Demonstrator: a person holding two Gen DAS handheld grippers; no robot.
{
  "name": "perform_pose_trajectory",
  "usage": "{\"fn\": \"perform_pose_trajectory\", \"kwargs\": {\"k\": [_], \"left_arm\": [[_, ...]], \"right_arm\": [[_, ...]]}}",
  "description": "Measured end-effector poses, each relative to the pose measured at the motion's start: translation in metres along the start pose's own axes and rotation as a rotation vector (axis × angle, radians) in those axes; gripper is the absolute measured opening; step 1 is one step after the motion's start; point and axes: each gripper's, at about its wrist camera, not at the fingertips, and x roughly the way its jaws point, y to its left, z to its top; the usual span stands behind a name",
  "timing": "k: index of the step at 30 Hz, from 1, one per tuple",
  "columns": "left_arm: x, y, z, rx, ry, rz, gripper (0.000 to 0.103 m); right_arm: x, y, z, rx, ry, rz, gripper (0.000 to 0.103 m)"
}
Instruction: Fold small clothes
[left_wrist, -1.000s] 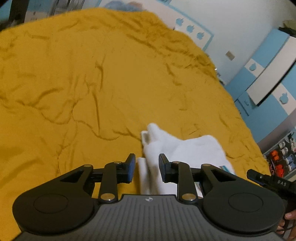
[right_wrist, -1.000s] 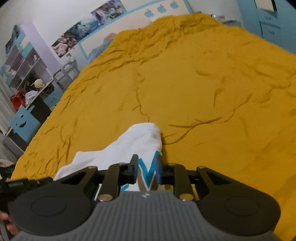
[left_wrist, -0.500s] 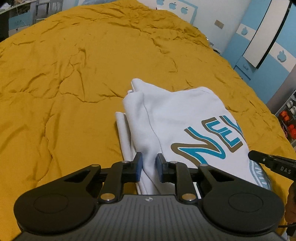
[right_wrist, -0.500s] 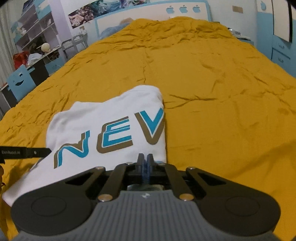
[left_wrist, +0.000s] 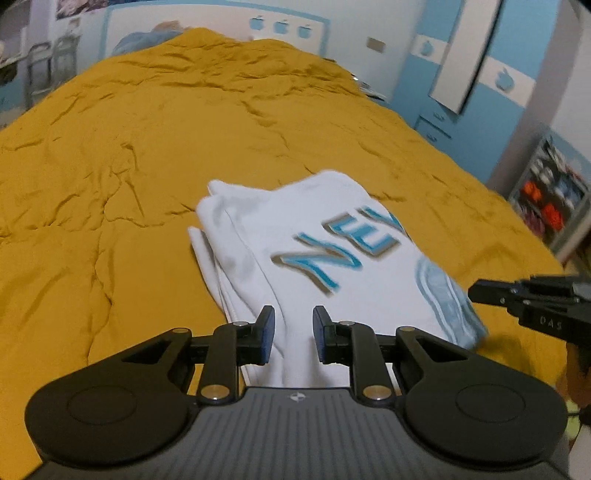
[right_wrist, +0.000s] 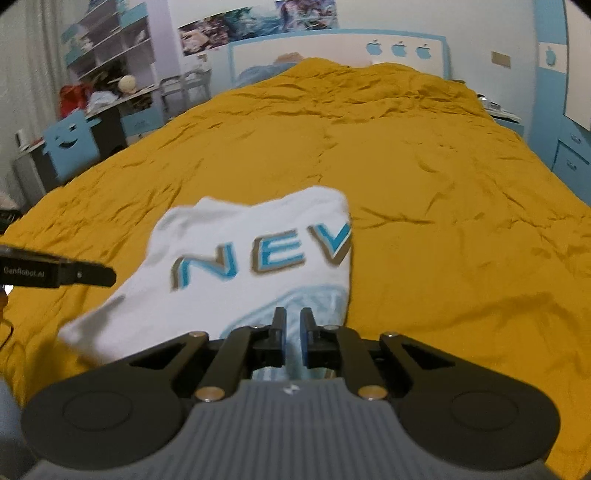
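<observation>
A folded white shirt (left_wrist: 310, 243) with blue letters lies on the yellow bedspread (left_wrist: 129, 177); it also shows in the right wrist view (right_wrist: 251, 251). My left gripper (left_wrist: 293, 334) is open, its fingers either side of the shirt's near left edge, with cloth between them. My right gripper (right_wrist: 293, 332) is open by a narrow gap over the shirt's near right edge, where a pale blue print shows. Whether either touches the cloth is unclear. The right gripper's tip shows at the right of the left wrist view (left_wrist: 517, 295), the left gripper's tip at the left of the right wrist view (right_wrist: 74, 275).
The yellow bedspread (right_wrist: 443, 184) covers a wide bed. A blue headboard with apple shapes (right_wrist: 399, 48) stands at the far end. Blue cabinets (left_wrist: 480, 85) line the right side; a desk and shelves (right_wrist: 92, 110) stand at the left.
Both grippers have opened: the left jaws widened and the right jaws parted from fully shut. Both cameras pulled back and rose a little from the shirt, which lies folded on the bed.
</observation>
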Motion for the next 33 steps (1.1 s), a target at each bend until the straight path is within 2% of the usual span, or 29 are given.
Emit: {"fn": "perform_pose_trajectory", "kwargs": {"k": [3, 7, 12, 17, 23, 28, 31, 33], "left_arm": [[-0.003, -0.008, -0.018, 0.044, 0.023, 0.016, 0.024], [0.0, -0.01, -0.04, 0.072, 0.059, 0.038, 0.024], [0.016, -0.004, -0.057, 0.077, 0.087, 0.054, 0.026], [0.031, -0.002, -0.068, 0.103, 0.092, 0.073, 0.027], [0.027, -0.002, -0.063, 0.09, 0.08, 0.07, 0.027], [0.012, -0.009, -0.057, 0.102, 0.061, 0.085, 0.028], [-0.004, -0.017, -0.05, 0.122, 0.02, 0.106, 0.037], [-0.018, -0.023, -0.044, 0.141, -0.025, 0.115, 0.051]], "right_arm": [[-0.012, 0.007, -0.018, -0.034, 0.011, -0.013, 0.005], [-0.014, 0.011, -0.037, -0.068, 0.038, -0.033, 0.014], [0.007, 0.006, -0.057, -0.042, 0.095, -0.038, 0.014], [0.024, 0.011, -0.079, -0.094, 0.089, -0.062, 0.014], [0.024, 0.004, -0.074, -0.043, 0.113, -0.041, 0.014], [0.018, 0.016, -0.058, -0.093, 0.154, -0.069, 0.018], [0.007, 0.02, -0.047, -0.084, 0.16, -0.054, 0.035], [-0.007, 0.024, -0.041, -0.084, 0.144, -0.027, 0.036]]}}
